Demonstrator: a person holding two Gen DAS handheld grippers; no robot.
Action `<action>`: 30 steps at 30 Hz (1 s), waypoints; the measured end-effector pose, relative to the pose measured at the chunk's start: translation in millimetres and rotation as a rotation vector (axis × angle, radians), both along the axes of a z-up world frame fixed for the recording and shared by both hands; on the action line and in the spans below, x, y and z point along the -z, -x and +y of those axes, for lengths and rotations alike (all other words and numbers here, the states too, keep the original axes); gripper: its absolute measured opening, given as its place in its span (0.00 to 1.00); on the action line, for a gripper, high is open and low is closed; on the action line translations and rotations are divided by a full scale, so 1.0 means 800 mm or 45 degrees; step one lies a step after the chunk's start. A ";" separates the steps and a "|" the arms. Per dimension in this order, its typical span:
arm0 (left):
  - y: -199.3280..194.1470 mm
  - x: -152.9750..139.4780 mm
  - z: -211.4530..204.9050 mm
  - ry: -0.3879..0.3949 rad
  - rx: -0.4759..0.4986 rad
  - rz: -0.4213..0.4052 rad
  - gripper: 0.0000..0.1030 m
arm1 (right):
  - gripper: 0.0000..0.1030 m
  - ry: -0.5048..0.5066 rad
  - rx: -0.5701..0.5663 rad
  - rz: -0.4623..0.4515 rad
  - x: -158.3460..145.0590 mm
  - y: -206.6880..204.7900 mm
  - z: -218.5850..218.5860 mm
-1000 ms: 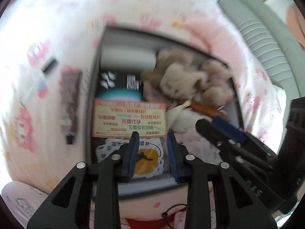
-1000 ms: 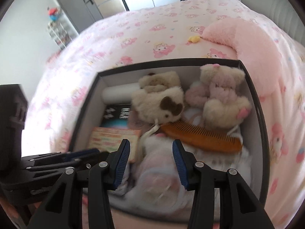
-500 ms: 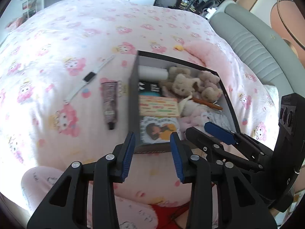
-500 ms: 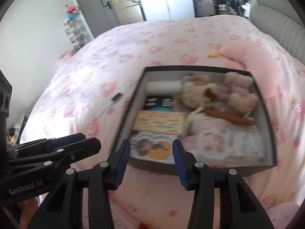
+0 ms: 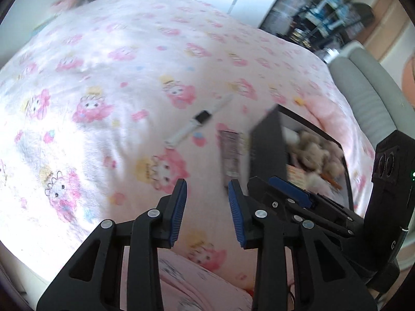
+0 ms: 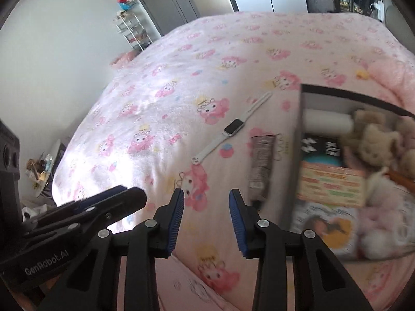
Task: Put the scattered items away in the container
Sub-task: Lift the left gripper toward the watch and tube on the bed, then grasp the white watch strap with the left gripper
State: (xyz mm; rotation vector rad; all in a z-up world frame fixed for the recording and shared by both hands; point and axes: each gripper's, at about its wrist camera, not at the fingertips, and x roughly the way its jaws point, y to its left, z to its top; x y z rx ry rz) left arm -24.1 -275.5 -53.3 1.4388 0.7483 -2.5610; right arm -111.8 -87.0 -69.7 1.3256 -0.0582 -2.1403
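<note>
A white-strapped watch [image 6: 234, 127] lies on the pink printed bedspread, with a grey-brown tube [image 6: 260, 164] beside it, just left of the dark box [image 6: 298, 140]. The box holds plush toys [image 6: 371, 137], a white roll, booklets and a comb. The watch [image 5: 201, 118] and tube [image 5: 229, 153] also show in the left wrist view, beyond my left gripper [image 5: 207, 212]. My right gripper [image 6: 206, 215] hovers over the bedspread near the tube's lower end. Both grippers' jaws are closing with nothing between them. Each gripper shows in the other's view.
A pink pillow [image 6: 389, 77] lies behind the box. A grey padded headboard [image 5: 371, 96] rises at the right. Shelves, doors and a wall stand beyond the far edge of the bed [image 6: 145, 83]. Pink-clothed legs lie under the grippers.
Both grippers have pulled back from over the box and swung left over the bedspread, bringing the watch and tube into view. The right gripper's jaws have narrowed.
</note>
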 end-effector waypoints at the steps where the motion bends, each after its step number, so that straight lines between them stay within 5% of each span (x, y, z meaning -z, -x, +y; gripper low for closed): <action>1: 0.008 0.014 -0.013 -0.033 -0.025 -0.022 0.31 | 0.32 -0.004 0.004 -0.014 0.008 0.007 -0.009; 7: 0.065 0.097 -0.076 -0.291 -0.160 -0.133 0.27 | 0.32 -0.051 0.114 -0.081 0.057 0.065 -0.047; 15: 0.124 0.181 -0.102 -0.471 -0.251 -0.283 0.26 | 0.32 -0.072 0.153 -0.133 0.103 0.102 -0.062; 17: 0.130 0.190 -0.100 -0.473 -0.253 -0.315 0.10 | 0.32 -0.074 0.163 -0.148 0.110 0.107 -0.061; 22: 0.103 0.170 -0.100 -0.492 -0.247 -0.268 0.01 | 0.32 -0.066 0.170 -0.173 0.115 0.103 -0.057; 30: -0.015 0.117 -0.150 -0.318 -0.431 -0.221 0.01 | 0.32 -0.026 0.082 -0.191 0.103 0.076 -0.067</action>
